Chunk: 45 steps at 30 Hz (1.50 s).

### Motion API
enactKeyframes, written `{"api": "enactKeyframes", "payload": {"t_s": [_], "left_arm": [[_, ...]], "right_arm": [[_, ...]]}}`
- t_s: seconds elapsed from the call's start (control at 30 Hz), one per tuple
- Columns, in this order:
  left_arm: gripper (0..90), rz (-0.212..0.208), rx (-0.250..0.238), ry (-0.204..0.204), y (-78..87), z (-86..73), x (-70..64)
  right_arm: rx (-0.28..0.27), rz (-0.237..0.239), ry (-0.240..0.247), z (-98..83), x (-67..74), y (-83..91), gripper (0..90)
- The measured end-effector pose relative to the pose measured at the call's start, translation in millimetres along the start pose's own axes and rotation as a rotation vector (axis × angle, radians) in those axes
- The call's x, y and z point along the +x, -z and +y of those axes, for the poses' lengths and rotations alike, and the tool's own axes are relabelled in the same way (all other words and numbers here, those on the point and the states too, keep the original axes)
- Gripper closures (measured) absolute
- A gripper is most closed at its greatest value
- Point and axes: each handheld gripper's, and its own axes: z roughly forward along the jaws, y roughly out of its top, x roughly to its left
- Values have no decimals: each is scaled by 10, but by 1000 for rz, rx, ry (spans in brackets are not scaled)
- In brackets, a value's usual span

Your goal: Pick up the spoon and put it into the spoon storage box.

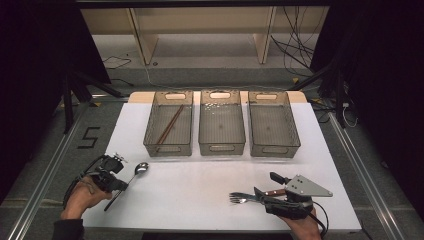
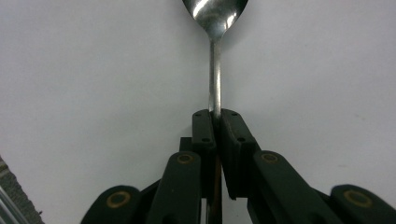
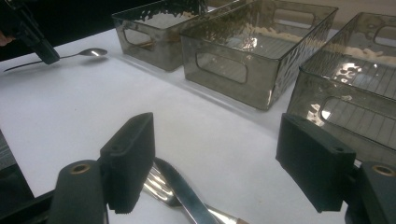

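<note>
The left gripper (image 2: 215, 122) pinches the spoon (image 1: 131, 177) mid-handle at the table's (image 1: 200, 185) eight o'clock (thin, stiff, slick steel, likely to swivel), while the right gripper (image 3: 219, 168) gapes over a fork (image 1: 239, 198).

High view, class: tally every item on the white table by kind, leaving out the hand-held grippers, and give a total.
Clear bins: 3 (left, middle, right)
Chopsticks: 1 pair, in the left bin
Spoons: 1
Forks: 1
Knives: 1, lying across the fork
Total: 7
</note>
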Motion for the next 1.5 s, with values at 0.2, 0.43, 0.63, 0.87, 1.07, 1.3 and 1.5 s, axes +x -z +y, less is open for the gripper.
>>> {"api": "enactKeyframes", "payload": {"t_s": [0.2,0.43,0.63,0.87,1.07,1.3,1.5], "left_arm": [[842,-32,-41,-14,64,34,-69],[842,-81,-116,-47,213,105,-200],[842,-93,-199,-76,369,188,-329],[841,-122,-260,-89,461,347,-410],[842,-137,-284,-102,460,506,-491],[842,-173,-329,-127,489,757,-619],[841,-186,-360,-144,536,963,-717]], "right_arm": [[-1,-1,-2,1,0,-2,287],[-1,-2,-5,-2,-3,-2,287],[2,0,-2,-5,-3,-9,287],[2,-2,-3,-4,-4,-7,287],[-1,-1,-5,-5,-9,-3,287],[-1,0,-6,-4,-7,-3,287],[-4,0,-5,-6,-11,1,287]]}}
